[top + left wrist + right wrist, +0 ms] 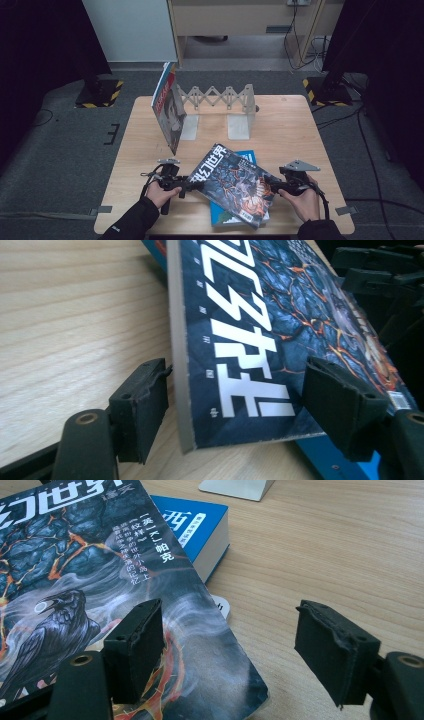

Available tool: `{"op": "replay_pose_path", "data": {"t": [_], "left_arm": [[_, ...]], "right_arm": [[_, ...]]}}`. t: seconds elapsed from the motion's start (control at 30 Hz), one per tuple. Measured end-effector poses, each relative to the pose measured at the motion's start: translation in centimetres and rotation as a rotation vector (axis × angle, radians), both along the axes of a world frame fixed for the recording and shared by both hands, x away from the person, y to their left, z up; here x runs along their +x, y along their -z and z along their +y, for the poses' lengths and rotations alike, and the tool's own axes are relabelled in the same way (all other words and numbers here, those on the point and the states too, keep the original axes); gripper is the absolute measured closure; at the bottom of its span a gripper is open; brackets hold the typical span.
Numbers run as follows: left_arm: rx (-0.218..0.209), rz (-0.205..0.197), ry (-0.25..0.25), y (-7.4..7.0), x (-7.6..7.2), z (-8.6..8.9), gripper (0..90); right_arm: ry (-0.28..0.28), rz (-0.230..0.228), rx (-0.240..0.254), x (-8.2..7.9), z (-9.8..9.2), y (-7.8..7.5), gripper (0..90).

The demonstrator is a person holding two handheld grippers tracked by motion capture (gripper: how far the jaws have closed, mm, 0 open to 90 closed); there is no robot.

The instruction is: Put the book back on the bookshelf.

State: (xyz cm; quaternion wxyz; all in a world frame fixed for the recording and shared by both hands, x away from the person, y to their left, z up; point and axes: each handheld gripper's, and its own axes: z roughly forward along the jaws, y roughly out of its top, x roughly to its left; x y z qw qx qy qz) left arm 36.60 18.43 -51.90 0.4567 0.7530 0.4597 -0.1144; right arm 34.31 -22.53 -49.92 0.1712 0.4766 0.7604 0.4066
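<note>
Even overhead light is brightening the pale wooden table while the surrounding floor is falling into darkness; close-up black foam pads are blurring softly, and the glossy dark magazine cover is catching faint sheen.

Room's pretty dim, most of the light falls on the light wooden table in the middle. Under it is dark grey carpet, with a couple of strips of grey tape near the table's front corners. Two black stands sit left and right on bases edged in yellow-black hazard tape, and black curtains hang behind them on both sides. Along the back there's a pale panel next to a beige wooden desk. Loose black cables trail over the floor on the right.
</note>
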Motion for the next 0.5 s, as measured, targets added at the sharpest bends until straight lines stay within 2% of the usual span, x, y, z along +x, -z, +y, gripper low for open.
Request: {"op": "replay_pose_path", "data": {"t": [0.1, 0.2, 0.23, 0.3, 0.4, 0.5], "left_arm": [[-0.022, 0.019, 0.022, 0.0, 0.0, -0.5, 29.7], [-0.016, 0.023, 0.016, -0.2, 0.1, -0.5, 32.5], [-0.023, 0.024, 0.000, -0.4, 0.1, -0.3, 35.2], [-0.022, 0.011, -0.009, -0.8, 0.0, -0.2, 40.3], [-0.018, -0.010, -0.013, -1.4, -0.2, -0.3, 42.0], [-0.096, -0.021, -0.033, -2.4, -0.5, -0.1, 50.3]], "right_arm": [[0.000, 0.000, 0.000, 0.0, 0.0, 0.0, 27.5], [0.002, 0.001, 0.001, 0.0, 0.0, 0.0, 27.4], [0.002, 0.002, 0.001, 0.0, 0.0, 0.0, 27.5], [0.001, 0.001, -0.003, 0.0, 0.0, 0.1, 27.5], [0.002, 0.002, -0.004, 0.0, 0.0, 0.1, 27.5], [0.006, 0.006, -0.009, 0.0, 0.0, 0.2, 27.7]]}}
